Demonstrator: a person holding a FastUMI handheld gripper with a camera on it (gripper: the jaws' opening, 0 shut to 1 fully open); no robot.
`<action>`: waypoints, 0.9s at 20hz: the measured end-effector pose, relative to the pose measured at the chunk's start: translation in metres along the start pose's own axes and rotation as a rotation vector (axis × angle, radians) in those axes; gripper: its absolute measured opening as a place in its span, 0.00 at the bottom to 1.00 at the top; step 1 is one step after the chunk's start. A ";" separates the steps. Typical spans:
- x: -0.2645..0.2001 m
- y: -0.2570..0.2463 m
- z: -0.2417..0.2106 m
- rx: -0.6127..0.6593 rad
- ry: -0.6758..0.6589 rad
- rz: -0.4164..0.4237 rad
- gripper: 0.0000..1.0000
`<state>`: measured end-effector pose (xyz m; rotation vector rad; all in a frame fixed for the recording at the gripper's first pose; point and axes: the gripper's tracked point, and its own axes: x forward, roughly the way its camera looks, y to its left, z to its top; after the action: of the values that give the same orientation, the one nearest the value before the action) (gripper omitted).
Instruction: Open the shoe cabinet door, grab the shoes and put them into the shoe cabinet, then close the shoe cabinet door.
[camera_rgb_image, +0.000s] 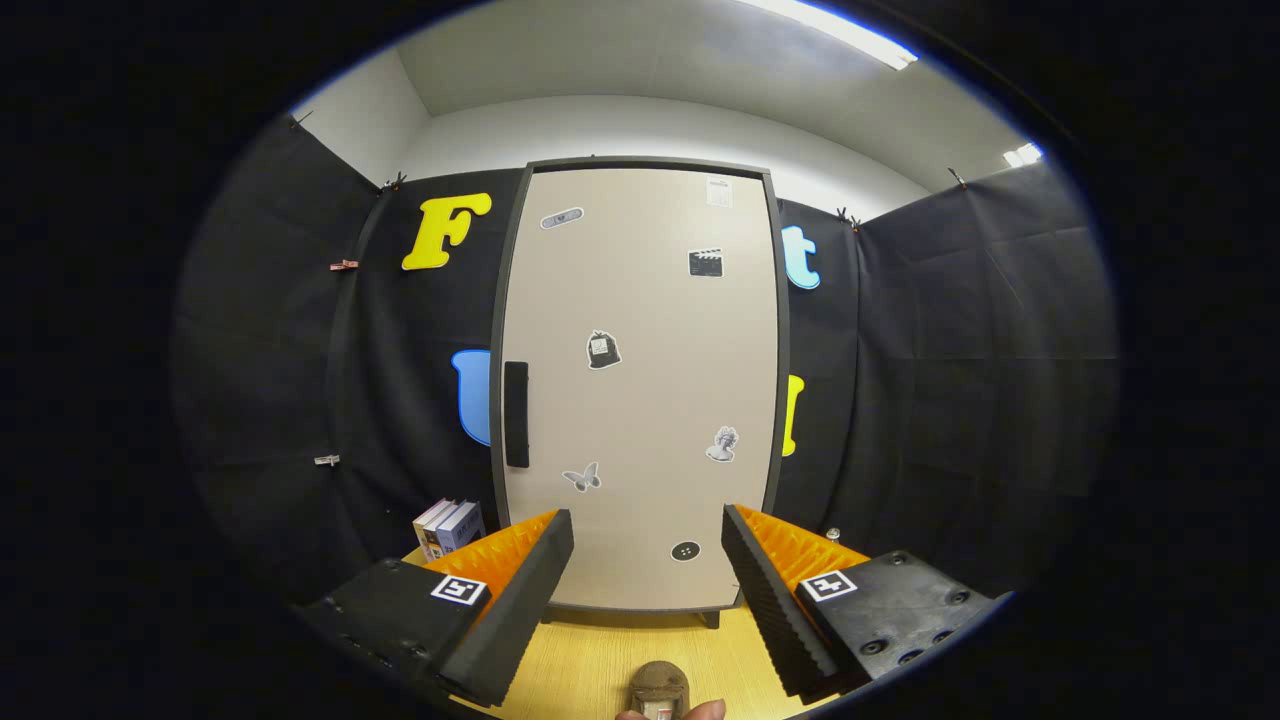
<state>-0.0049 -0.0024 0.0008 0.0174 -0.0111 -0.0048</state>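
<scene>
In the gripper view, the gripper (648, 535) is seen held level and facing the shoe cabinet (640, 385); its two orange-and-black fingers (535, 580) are spread wide apart, with nothing between them; a square marker is carried on the black block behind each finger. The cabinet is seen straight ahead, beyond the fingertips, standing upright on short dark feet on a yellow wooden table (585, 665); its pale door (650, 330) is closed, flush within the dark frame; a black vertical handle (516, 414) is set near the door's left edge, about halfway up; several small stickers (603, 350) are scattered over the door. To the left of the cabinet, low down and just beyond the left finger, a few books (448, 527) are stood upright against the black cloth wall. Nearest the camera, between the fingers' bases, a brown object (659, 688) is seen on the table, most likely the toe of a shoe, though too little is shown to be sure; a fingertip (700, 711) of a person's hand is seen beside it.
</scene>
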 end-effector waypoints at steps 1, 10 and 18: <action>0.001 0.000 -0.001 0.002 0.001 -0.002 0.98; 0.009 0.010 -0.008 0.030 0.021 0.004 0.98; 0.062 0.064 -0.013 0.074 0.037 0.063 0.98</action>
<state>0.0574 0.0614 -0.0108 0.0909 0.0247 0.0586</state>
